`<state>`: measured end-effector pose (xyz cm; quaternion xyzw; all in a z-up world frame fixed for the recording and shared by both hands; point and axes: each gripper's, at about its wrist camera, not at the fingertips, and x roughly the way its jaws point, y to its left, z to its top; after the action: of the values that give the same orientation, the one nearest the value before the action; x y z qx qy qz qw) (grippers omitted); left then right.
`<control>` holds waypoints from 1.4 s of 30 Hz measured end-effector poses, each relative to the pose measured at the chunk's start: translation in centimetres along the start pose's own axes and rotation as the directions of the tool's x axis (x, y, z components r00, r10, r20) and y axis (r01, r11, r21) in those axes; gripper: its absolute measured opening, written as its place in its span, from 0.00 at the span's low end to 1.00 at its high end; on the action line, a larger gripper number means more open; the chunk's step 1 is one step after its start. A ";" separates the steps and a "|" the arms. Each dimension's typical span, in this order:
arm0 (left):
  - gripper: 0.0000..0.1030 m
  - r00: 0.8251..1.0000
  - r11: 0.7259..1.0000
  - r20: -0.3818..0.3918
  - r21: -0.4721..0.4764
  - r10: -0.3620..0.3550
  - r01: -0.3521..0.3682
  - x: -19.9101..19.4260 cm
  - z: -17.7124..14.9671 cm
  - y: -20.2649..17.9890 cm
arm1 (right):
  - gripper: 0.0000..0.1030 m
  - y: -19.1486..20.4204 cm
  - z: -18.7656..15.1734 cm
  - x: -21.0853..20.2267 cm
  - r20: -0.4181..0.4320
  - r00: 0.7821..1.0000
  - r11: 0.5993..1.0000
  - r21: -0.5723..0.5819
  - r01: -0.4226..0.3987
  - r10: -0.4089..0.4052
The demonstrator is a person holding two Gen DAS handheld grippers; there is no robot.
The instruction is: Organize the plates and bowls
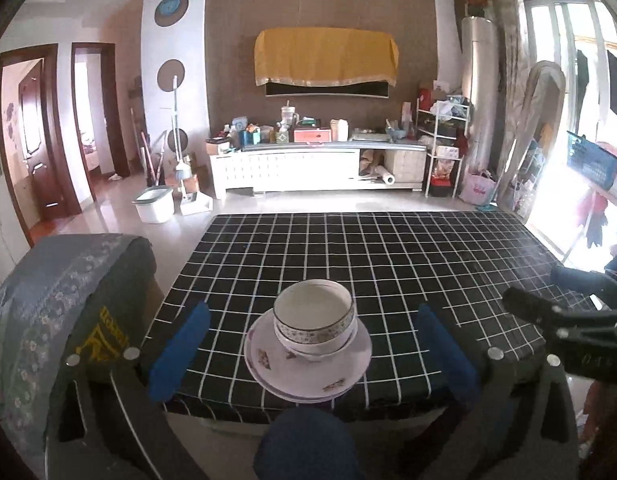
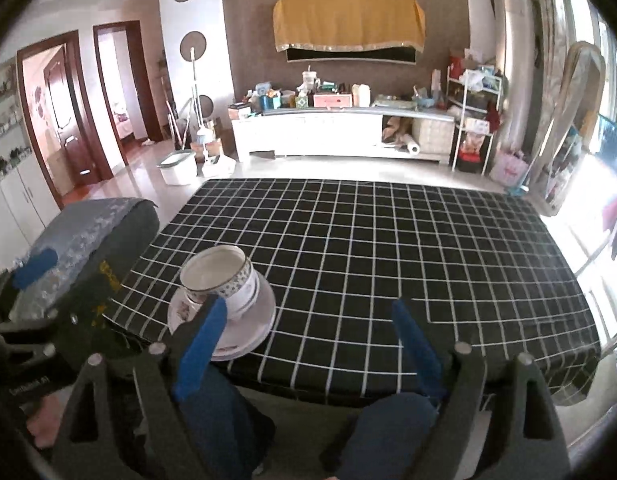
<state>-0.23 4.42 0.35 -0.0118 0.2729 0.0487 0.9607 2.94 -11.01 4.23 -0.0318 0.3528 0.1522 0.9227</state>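
A stack of crockery stands near the front edge of the table with the black checked cloth point(image 1: 388, 248). White flowered plates point(image 1: 308, 368) lie at the bottom, and two bowls point(image 1: 314, 320) with patterned rims are nested on them. My left gripper point(image 1: 312, 352) is open, its blue fingers point(image 1: 180, 348) wide apart on either side of the stack, touching nothing. In the right wrist view the same plates point(image 2: 252, 320) and bowls point(image 2: 218, 276) sit at the left, partly behind my left blue finger point(image 2: 200, 352). My right gripper point(image 2: 308, 356) is open and holds nothing, to the right of the stack.
A chair with a grey flowered cover point(image 1: 68, 300) stands left of the table. A person's knees in blue trousers point(image 2: 388, 428) show below the table edge. The right gripper's black body point(image 1: 568, 320) appears at the right. Beyond the table are bare floor, a white bin point(image 1: 154, 204) and a cluttered white cabinet point(image 1: 308, 160).
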 end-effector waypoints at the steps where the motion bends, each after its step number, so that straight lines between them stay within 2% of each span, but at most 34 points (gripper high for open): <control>1: 1.00 1.000 1.000 0.000 0.003 -0.006 0.006 0.1 -0.1 -0.1 | 0.91 0.0 -0.2 -0.3 0.004 1.000 1.000 -0.007 0.007 -0.007; 4: 1.00 1.000 1.000 -0.007 0.016 -0.016 0.017 0.2 -0.6 -0.7 | 1.00 0.0 -0.6 -0.9 0.032 0.999 1.000 -0.011 0.002 -0.002; 8: 1.00 1.000 0.999 -0.010 0.031 -0.028 0.028 0.2 -0.8 -1.4 | 1.00 0.0 -0.7 -1.3 0.053 0.998 1.000 -0.023 0.019 -0.017; 42: 1.00 0.998 0.998 -0.026 0.032 -0.058 0.059 -0.2 -1.0 -1.8 | 1.00 -0.4 -1.4 -1.1 0.037 0.999 0.999 -0.023 0.028 -0.027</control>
<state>-0.70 2.55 -0.38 -0.0048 0.2850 0.0160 0.9584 1.41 -11.94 3.89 -0.0447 0.3334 0.1441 0.9306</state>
